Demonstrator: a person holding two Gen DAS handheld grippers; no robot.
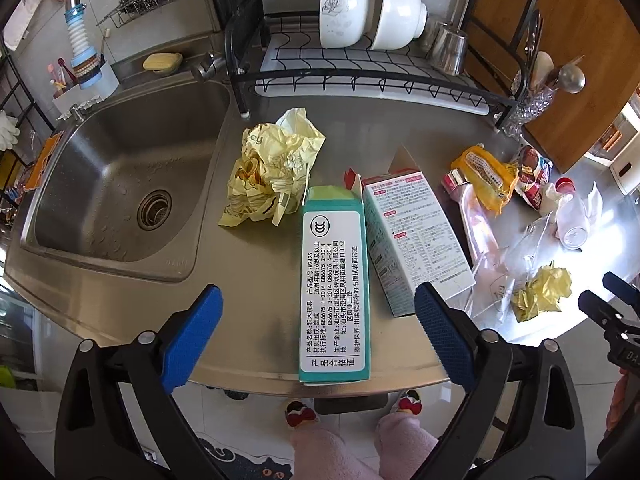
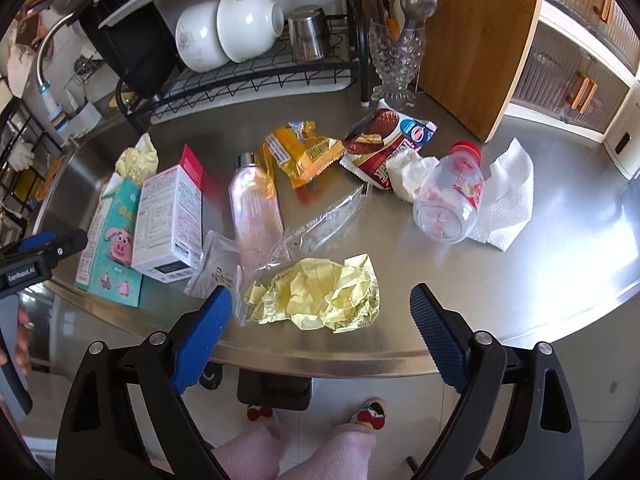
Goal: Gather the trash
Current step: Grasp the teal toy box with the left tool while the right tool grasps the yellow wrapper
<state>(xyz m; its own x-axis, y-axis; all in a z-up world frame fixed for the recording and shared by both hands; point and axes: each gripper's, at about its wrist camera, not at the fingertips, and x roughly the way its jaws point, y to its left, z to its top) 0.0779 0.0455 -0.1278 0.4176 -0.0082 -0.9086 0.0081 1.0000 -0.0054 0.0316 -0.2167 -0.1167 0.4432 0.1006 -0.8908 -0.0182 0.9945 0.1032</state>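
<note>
Both grippers point steeply down over the front edge of the steel surface (image 1: 248, 272). The left gripper (image 1: 318, 332) has its jaws spread wide, pinching nothing; the near end of the teal box (image 1: 334, 292) lies flat between the blue pads without touching either. The right gripper (image 2: 320, 332) also has its jaws spread and empty, with the crumpled yellow wrapper (image 2: 320, 296) lying on the surface just ahead of them, between the two pads.

Just right of the teal box, touching it, lies a white carton (image 1: 416, 240), and behind the box sits a larger yellow crumpled bag (image 1: 272, 176) beside the sink (image 1: 116, 184). Further right the surface carries a pearly pink bottle (image 2: 256, 204), clear plastic wrappers (image 2: 320, 220), an orange snack packet (image 2: 304, 152), a red snack packet (image 2: 384, 148), a clear bottle with a red cap (image 2: 452, 196) and a white paper towel (image 2: 508, 196). A dish rack (image 1: 360, 72) with white bowls (image 1: 344, 8) stands at the back.
</note>
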